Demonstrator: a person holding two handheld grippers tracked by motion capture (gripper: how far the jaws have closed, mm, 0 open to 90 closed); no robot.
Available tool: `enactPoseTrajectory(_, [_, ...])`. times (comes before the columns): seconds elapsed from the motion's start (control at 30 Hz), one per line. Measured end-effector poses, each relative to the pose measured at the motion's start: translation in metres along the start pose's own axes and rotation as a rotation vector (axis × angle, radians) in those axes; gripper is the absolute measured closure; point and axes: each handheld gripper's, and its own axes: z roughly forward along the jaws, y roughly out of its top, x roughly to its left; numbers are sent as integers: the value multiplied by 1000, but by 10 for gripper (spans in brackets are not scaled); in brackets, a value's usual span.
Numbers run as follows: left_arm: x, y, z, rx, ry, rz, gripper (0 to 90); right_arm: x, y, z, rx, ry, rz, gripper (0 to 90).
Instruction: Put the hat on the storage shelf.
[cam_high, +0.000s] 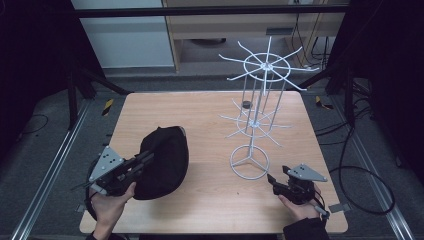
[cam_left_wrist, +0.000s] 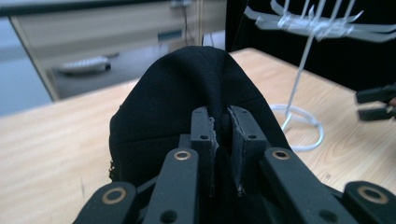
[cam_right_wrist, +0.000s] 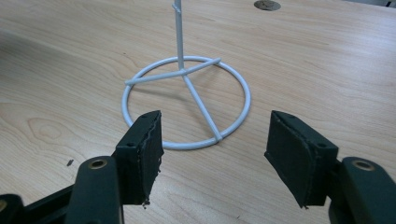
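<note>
A black cap (cam_high: 162, 162) of soft fabric lies on the left half of the wooden bench (cam_high: 210, 115), its rounded crown bulging up and its body slumped toward the near edge. The left gripper (cam_high: 145, 159) comes at it from the left, and its jaws are pinched nearly together on a fold of the cloth; in the left gripper view the fabric (cam_left_wrist: 205, 88) rises in a ridge straight out of the narrow slot between the two pads (cam_left_wrist: 208, 140), so the cap is held there. The person's left hand (cam_high: 107, 202) grips the tool from below at the near left corner of the bench.

To the right of the cap, well apart from it, stands a white wire rack (cam_high: 257, 100) with a ring base (cam_high: 249, 162), a thin upright post and two tiers of radiating hooks. A small dark round thing (cam_high: 246, 104) sits on the bench behind the rack.

The right gripper (cam_high: 274, 181) rests near the front right of the bench, just short of the ring base and pointing at it. Its jaws stand wide apart with nothing between them; the right gripper view shows the ring base (cam_right_wrist: 187, 100) on the bare wood just beyond the pads (cam_right_wrist: 149, 144). The right hand (cam_high: 300, 205) holds it, a dark sleeve (cam_high: 305, 230) at the bench edge.
</note>
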Motion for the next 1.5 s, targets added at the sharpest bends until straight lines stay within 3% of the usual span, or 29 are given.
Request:
enactPoseTrajectory(0.27, [-12, 28, -10, -100, -48, 22, 804, -2, -1, 0, -1, -5, -6, 361])
enactPoseTrajectory(0.77, [-20, 82, -24, -239, -128, 34, 804, -3, -1, 0, 1, -8, -1, 361])
enactPoseTrajectory(0.87, [-24, 93, -27, -264, -132, 59, 803, -3, -1, 0, 2, -9, -1, 361])
enactPoseTrajectory(1.07, [-30, 112, -33, -295, -153, 77, 803, -3, -1, 0, 1, -10, -2, 361])
enactPoseTrajectory(1.5, [-43, 147, -27, -358, -201, 68, 803, -2, -1, 0, 4, -6, 4, 361])
